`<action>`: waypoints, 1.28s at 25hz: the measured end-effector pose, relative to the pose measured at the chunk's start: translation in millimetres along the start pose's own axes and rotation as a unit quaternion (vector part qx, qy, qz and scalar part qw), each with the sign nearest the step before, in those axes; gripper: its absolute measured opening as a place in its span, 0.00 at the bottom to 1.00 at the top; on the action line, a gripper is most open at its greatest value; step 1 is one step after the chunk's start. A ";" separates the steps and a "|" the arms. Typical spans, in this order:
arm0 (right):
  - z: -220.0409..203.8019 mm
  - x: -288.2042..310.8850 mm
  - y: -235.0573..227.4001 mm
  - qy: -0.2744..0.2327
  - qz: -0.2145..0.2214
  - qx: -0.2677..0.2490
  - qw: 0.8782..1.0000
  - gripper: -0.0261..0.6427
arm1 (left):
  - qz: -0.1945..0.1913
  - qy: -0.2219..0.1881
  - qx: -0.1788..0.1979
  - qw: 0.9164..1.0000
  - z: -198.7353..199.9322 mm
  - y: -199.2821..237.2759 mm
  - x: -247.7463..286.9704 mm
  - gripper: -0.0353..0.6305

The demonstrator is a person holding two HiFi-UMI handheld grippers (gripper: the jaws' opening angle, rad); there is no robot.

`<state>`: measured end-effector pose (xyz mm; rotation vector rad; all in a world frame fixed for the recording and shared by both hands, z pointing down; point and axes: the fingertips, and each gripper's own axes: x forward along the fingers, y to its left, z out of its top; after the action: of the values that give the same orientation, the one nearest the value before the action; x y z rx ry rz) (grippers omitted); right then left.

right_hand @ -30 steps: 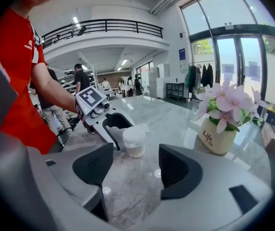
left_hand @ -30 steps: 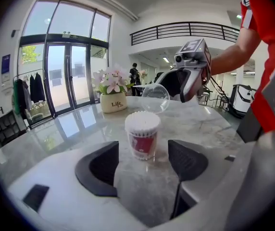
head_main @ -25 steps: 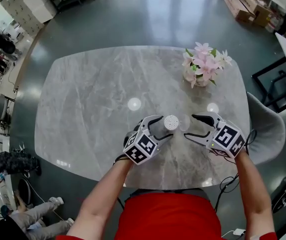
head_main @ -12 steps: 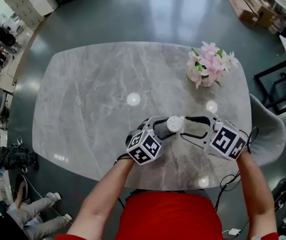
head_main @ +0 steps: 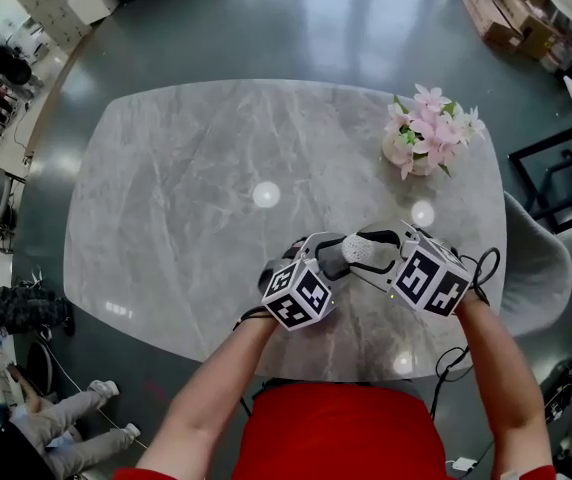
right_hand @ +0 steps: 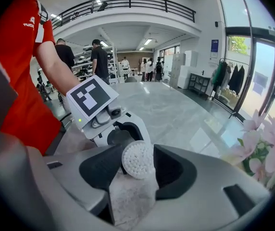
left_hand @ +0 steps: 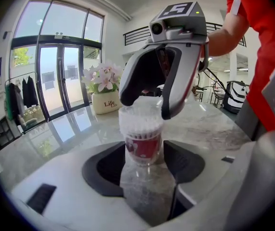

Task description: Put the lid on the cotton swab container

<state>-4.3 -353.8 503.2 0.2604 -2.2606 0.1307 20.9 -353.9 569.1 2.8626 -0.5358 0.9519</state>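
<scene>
Now that our right hand-held gripper [right_hand: 138, 170], jaws closing on the clear lid [right_hand: 137, 158], has come over the container [left_hand: 141, 129] pinched by our left hand-held gripper [left_hand: 144, 160], we judge only seating remains.

Bright daylight, glossy glare, fisheye-warped edges.

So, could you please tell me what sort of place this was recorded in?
Probably a large open lobby or showroom, not a home: tall glass doors, a railed mezzanine balcony overhead, and a big marble-look table on a polished floor.
</scene>
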 end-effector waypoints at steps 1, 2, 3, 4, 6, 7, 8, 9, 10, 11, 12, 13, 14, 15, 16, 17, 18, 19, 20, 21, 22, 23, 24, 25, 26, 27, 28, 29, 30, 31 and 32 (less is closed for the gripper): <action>0.0 1.9 0.2 0.008 -0.002 -0.001 1.000 0.33 | 0.000 -0.001 -0.001 1.000 0.4 -0.1 -0.2 0.46; 0.1 3.3 0.5 0.017 -0.004 -0.002 1.000 0.33 | 0.000 -0.001 -0.001 1.000 0.9 -0.2 -0.5 0.46; 0.2 4.3 0.8 0.026 -0.007 -0.003 1.000 0.33 | 0.000 -0.001 -0.001 1.000 1.4 -0.5 -0.8 0.46; 0.3 5.4 1.1 0.035 -0.011 -0.005 0.999 0.33 | 0.000 -0.002 -0.002 1.000 1.8 -0.6 -1.0 0.46; 0.4 8.2 0.3 0.053 -0.023 -0.008 0.998 0.33 | 0.004 -0.001 -0.002 1.000 2.5 0.1 -0.5 0.46; 0.2 9.6 -0.7 0.063 -0.031 -0.009 0.997 0.33 | 0.007 -0.001 -0.001 1.000 2.8 0.9 0.0 0.46; 0.0 10.7 -1.6 0.073 -0.038 -0.014 0.996 0.34 | 0.009 0.000 -0.001 1.000 3.0 1.6 0.5 0.46; -0.4 11.6 -1.9 0.082 -0.045 -0.020 0.995 0.36 | 0.012 0.000 -0.001 1.000 3.1 2.3 1.1 0.46; -0.9 12.1 -1.8 0.086 -0.049 -0.025 0.995 0.36 | 0.013 0.001 -0.002 1.000 2.8 2.6 1.6 0.46; -1.4 12.3 -1.4 0.085 -0.050 -0.023 0.995 0.37 | 0.014 0.001 -0.004 1.000 2.3 2.6 2.2 0.46; -1.5 11.9 -1.5 0.076 -0.048 -0.006 0.996 0.36 | 0.014 0.001 -0.005 1.000 1.5 2.4 2.9 0.46; -1.0 10.6 -2.6 0.060 -0.042 0.024 0.997 0.38 | 0.014 0.002 -0.007 1.000 1.0 2.1 3.5 0.46; 0.2 8.7 -4.9 0.040 -0.036 0.065 0.996 0.39 | 0.013 0.002 -0.008 1.000 0.8 1.8 3.8 0.46; 1.7 6.5 -7.8 0.018 -0.030 0.108 0.994 0.39 | 0.013 0.002 -0.009 1.000 0.9 1.5 3.8 0.46; 3.3 4.7 -10.7 -0.003 -0.027 0.149 0.988 0.39 | 0.013 0.001 -0.008 1.000 1.1 1.3 3.5 0.46; 4.9 3.4 -13.3 -0.021 -0.027 0.184 0.982 0.38 | 0.013 0.001 -0.008 1.000 1.4 1.1 3.3 0.46; 6.1 2.6 -15.6 -0.033 -0.032 0.210 0.977 0.32 | 0.012 0.002 -0.006 1.000 1.6 0.7 3.2 0.46; 6.7 2.4 -17.5 -0.037 -0.042 0.223 0.973 0.31 | 0.012 0.002 -0.005 1.000 1.6 -0.1 3.3 0.46; 6.6 3.0 -19.0 -0.032 -0.058 0.220 0.973 0.31 | 0.011 0.004 -0.002 1.000 1.5 -1.2 3.6 0.46; 5.9 4.1 -19.9 -0.021 -0.078 0.204 0.976 0.31 | 0.010 0.005 0.000 1.000 1.4 -2.3 4.1 0.46; 5.1 5.7 -20.3 -0.005 -0.099 0.179 0.979 0.30 | 0.010 0.006 0.001 1.000 1.4 -3.1 4.6 0.46; 4.8 7.6 -19.9 0.010 -0.117 0.151 0.982 0.30 | 0.011 0.006 0.002 1.000 1.5 -3.4 5.1 0.46; 5.1 9.5 -18.6 0.021 -0.131 0.127 0.983 0.31 | 0.013 0.006 0.001 1.000 1.6 -3.3 5.3 0.46; 5.9 11.1 -16.9 0.025 -0.139 0.113 0.983 0.31 | 0.014 0.006 -0.001 1.000 1.7 -3.0 5.1 0.46; 6.4 12.0 -15.3 0.025 -0.145 0.107 0.983 0.31 | 0.015 0.005 -0.002 1.000 1.9 -2.4 4.8 0.46; 6.2 12.0 -14.2 0.020 -0.150 0.108 0.983 0.31 | 0.016 0.004 -0.003 1.000 2.1 -1.6 4.6 0.46; 5.2 11.2 -13.5 0.014 -0.155 0.114 0.981 0.31 | 0.017 0.004 -0.004 1.000 2.3 -0.8 4.7 0.46; 3.9 9.9 -13.1 0.007 -0.163 0.123 0.979 0.30 | 0.017 0.004 -0.005 1.000 2.2 -0.1 4.9 0.46; 2.6 8.6 -12.8 -0.002 -0.175 0.132 0.976 0.29 | 0.017 0.005 -0.005 1.000 1.9 0.1 5.1 0.46; 1.6 7.8 -12.9 -0.009 -0.190 0.141 0.972 0.29 | 0.016 0.006 -0.003 1.000 1.5 0.0 5.3 0.47; 0.9 7.3 -13.5 -0.017 -0.206 0.150 0.967 0.30 | 0.016 0.008 -0.002 1.000 1.2 -0.2 5.4 0.47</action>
<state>-6.5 -368.1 508.2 0.8906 -2.1640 0.2498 25.6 -355.5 571.4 2.8488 -0.5826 0.9751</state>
